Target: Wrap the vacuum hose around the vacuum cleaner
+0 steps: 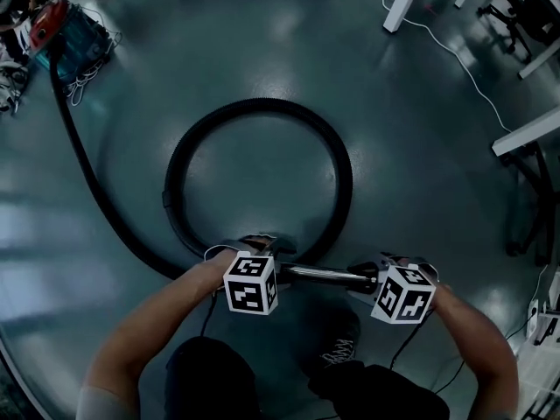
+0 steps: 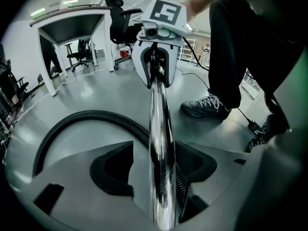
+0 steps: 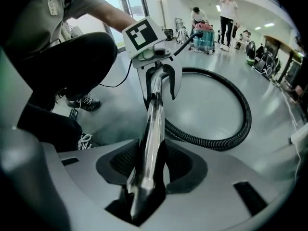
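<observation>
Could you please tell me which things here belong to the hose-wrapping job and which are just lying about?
For the job: black hose, metal tube, vacuum cleaner.
Lying about: white cable, desk, office chair.

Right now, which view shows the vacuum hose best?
Head view: the hose lies in one full loop, trailing to the vacuum cleaner. Left gripper view catches one arc; right gripper view, a partial bend.
</observation>
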`<state>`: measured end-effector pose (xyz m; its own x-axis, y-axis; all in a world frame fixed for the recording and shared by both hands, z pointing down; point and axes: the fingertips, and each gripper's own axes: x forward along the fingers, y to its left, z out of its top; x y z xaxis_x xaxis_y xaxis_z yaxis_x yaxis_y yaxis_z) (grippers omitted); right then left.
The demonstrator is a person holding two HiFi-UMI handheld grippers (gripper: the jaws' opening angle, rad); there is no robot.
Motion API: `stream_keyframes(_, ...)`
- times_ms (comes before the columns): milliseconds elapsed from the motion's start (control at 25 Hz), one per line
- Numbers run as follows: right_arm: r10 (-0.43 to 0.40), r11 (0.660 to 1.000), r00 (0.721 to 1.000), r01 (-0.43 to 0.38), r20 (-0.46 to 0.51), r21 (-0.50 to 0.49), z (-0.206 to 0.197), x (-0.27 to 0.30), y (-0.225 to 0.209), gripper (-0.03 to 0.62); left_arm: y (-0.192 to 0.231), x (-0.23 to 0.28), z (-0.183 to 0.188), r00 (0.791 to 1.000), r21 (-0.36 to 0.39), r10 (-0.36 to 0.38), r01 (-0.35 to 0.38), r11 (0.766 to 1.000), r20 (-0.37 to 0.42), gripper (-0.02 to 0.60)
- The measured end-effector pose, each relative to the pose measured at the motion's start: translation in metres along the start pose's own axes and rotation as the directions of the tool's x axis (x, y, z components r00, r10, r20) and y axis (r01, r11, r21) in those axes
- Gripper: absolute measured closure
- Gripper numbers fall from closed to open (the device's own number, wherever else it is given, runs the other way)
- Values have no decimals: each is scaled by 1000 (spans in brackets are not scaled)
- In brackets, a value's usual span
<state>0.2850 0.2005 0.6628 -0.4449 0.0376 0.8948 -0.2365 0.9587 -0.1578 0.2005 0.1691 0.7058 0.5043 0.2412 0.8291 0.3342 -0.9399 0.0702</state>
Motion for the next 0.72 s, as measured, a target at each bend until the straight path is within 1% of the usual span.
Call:
stream_keyframes(120, 16, 999, 1000, -16, 3, -45, 10, 0, -7, 425, -10, -2, -8, 999, -46, -35, 35, 998, -8, 309)
stream_keyframes(200, 32, 997, 999, -32, 11, -65, 14, 4, -8, 425, -11, -4, -14, 999, -106, -29, 27, 994, -17, 402)
stream_keyframes(280, 51, 996, 998, -49, 22, -80, 17, 10, -11, 425, -10, -7, -20, 999, -155, -19, 11, 988, -50, 403)
stream_keyframes(320, 48, 995, 998, -45, 28, -92, 18, 13, -14, 424, -10, -7, -23, 998, -178, -12, 0, 984, -64, 403)
stream_keyframes(360, 32, 993, 999, -28, 34, -111, 19, 14, -18, 424, -10, -7, -25, 997, -203, -5, -9, 979, -71, 403)
stream_keyframes(480, -50, 983, 997, 58, 50, -176, 18, 15, -31, 422, -10, -3, -27, 997, -284, -4, -17, 959, -72, 405)
stream_keyframes(560, -100, 974, 993, 110, 58, -199, 20, 9, -40, 417, -7, -2, -28, 997, -314, 6, -31, 949, -79, 405)
stream_keyframes(640, -159, 967, 984, 171, 78, -190, 22, -6, -52, 393, 0, -2, -29, 995, -328, 30, -60, 943, -95, 405)
stream_keyframes(720, -245, 957, 961, 261, 131, -127, 26, -32, -67, 387, 7, -2, -32, 992, -347, 43, -82, 934, -117, 405)
